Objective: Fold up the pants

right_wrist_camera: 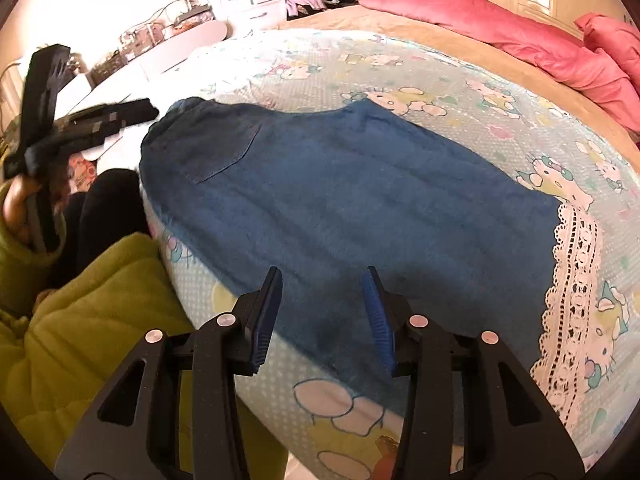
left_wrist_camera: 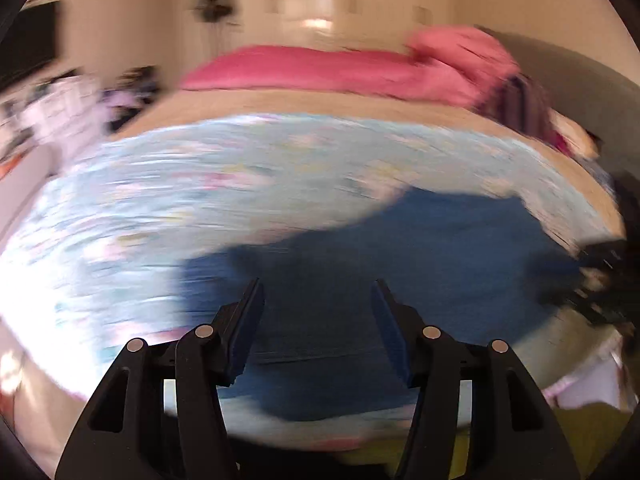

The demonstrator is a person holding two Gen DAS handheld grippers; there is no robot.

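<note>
Pink pillows (right_wrist_camera: 500, 28) are lying beyond; pants (right_wrist_camera: 340, 200) are stretching waist-left to lace hem; my right gripper (right_wrist_camera: 322, 312) and left gripper (left_wrist_camera: 318, 320) are gaping wide, empty.

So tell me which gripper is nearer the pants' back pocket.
Left. The left gripper is raised just beside the waist end, near the back pocket; the right gripper hovers over the far leg.
</note>
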